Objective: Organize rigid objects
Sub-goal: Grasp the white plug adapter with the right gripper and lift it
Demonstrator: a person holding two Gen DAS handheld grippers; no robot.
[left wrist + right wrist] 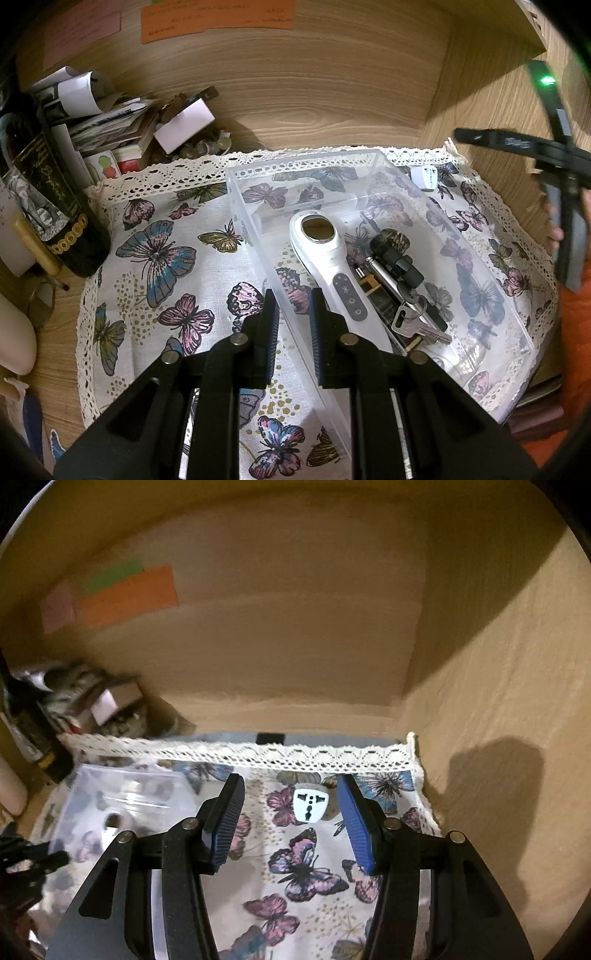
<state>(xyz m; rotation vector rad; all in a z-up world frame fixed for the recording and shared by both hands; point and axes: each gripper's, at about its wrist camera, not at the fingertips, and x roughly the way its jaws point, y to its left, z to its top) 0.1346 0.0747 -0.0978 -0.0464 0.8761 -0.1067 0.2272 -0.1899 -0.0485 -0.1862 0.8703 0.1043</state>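
**Left wrist view: tongs clamp the bin wall**

Left tongs (293,325) pinch the clear bin's (491,280) near wall on the butterfly cloth (155,258). Right tongs (291,823) gape, empty, above the white plug adapter (310,805) lying beside the bin.

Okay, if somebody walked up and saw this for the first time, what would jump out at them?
Probably the butterfly-print cloth with lace edging that covers the wooden surface. On it stands a clear plastic bin holding a white handheld device and a bunch of keys; the left gripper is clamped on its near wall. Beyond the bin a white plug adapter lies alone, seen between the open right gripper's fingers.
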